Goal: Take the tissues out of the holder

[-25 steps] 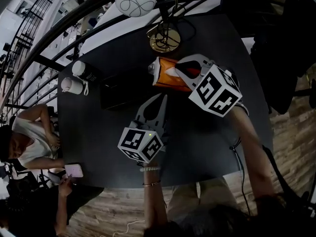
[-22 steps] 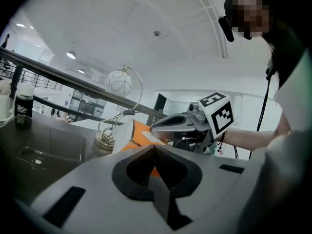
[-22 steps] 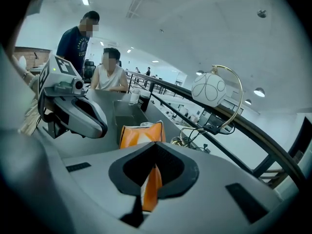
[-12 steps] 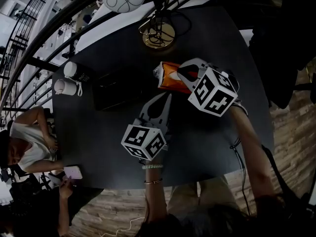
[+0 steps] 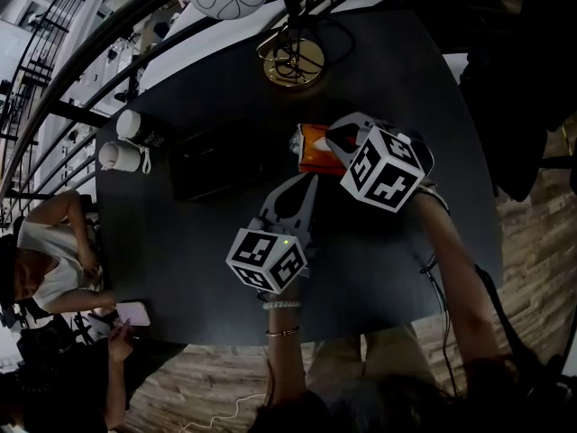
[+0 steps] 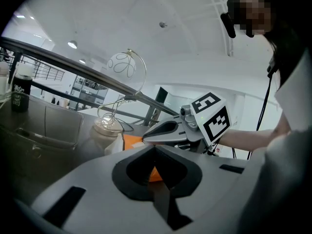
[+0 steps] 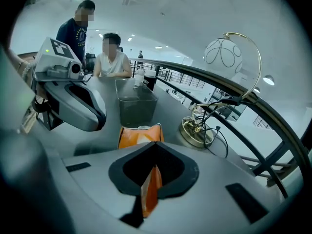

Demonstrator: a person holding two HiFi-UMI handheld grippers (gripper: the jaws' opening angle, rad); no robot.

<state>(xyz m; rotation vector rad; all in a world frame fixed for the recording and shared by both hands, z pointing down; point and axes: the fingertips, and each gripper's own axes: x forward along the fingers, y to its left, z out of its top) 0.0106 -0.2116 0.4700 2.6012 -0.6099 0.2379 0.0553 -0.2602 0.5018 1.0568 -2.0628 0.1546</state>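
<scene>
Right gripper [image 5: 329, 144] comes in from the person's right in the head view. Its jaws are closed on the right end of the orange tissue packet [image 5: 314, 148]. The packet is out of the clear holder [image 5: 212, 165] and lies just to the holder's right, with its long axis running across the dark table [image 5: 406, 79]. The left gripper [image 5: 297, 192] points up at the packet from the near side, close to it but apart. A lamp base [image 5: 293, 61] stands beyond the packet, and a cup [image 5: 135, 126] stands well off to the left.

In the left gripper view, the jaws meet along a closed seam and seem to hold nothing. The orange that shows past them is probably only the packet beyond.

In the right gripper view, a thin orange edge is pinched between the shut jaws. The rest of the packet stretches ahead toward the holder, with the left gripper beside it on the left and nothing between them.
</scene>
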